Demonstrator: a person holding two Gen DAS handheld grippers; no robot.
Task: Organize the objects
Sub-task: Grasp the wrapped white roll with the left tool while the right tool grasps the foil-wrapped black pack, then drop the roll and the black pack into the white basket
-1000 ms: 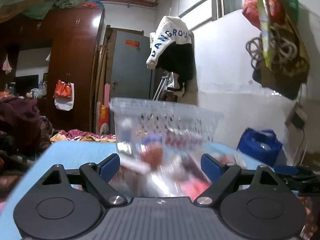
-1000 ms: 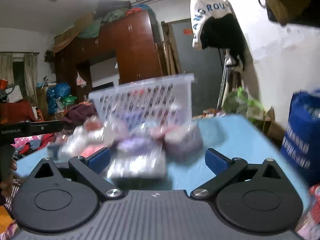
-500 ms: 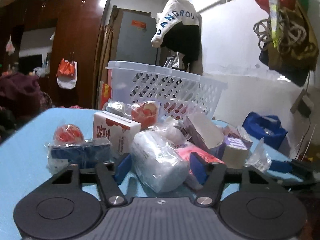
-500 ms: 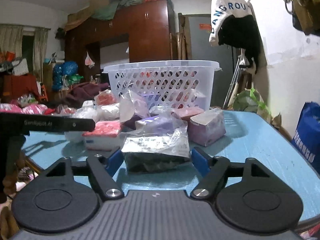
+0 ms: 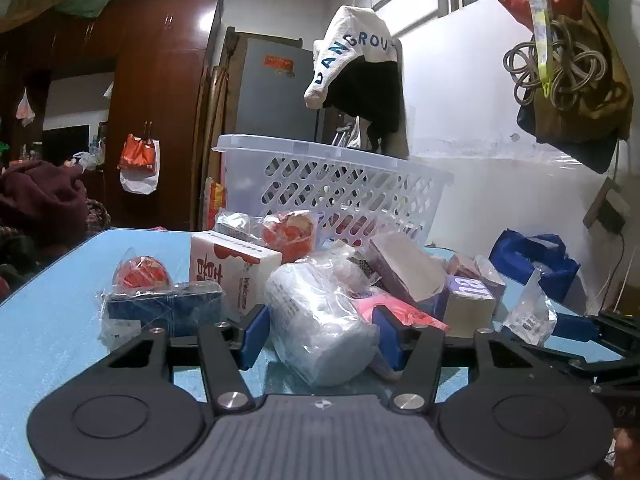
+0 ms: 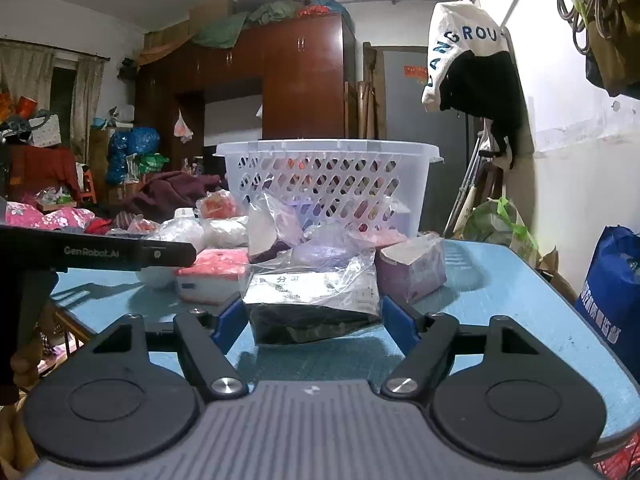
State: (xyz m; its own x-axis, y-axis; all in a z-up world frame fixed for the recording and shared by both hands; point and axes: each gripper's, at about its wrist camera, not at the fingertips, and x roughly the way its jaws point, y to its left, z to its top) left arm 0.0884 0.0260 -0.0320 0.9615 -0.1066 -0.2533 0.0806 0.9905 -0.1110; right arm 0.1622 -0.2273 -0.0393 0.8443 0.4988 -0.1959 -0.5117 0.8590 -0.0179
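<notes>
The left gripper [image 5: 320,338] has just been closing its jaws around a white roll wrapped in clear plastic [image 5: 318,320]; the blue pads sit at its sides, pinching it or about to. The right gripper [image 6: 308,322] has its jaws, which closed in earlier, now steady against a dark packet in a clear bag [image 6: 314,304], seemingly gripping it. Both lie on the blue table [image 6: 500,300]. Behind them lie loose boxes and wrapped packets, then the white basket [image 6: 328,184], the likely destination. Slick film could let either item slide free when lifted, and the roll could drag its close neighbours along
</notes>
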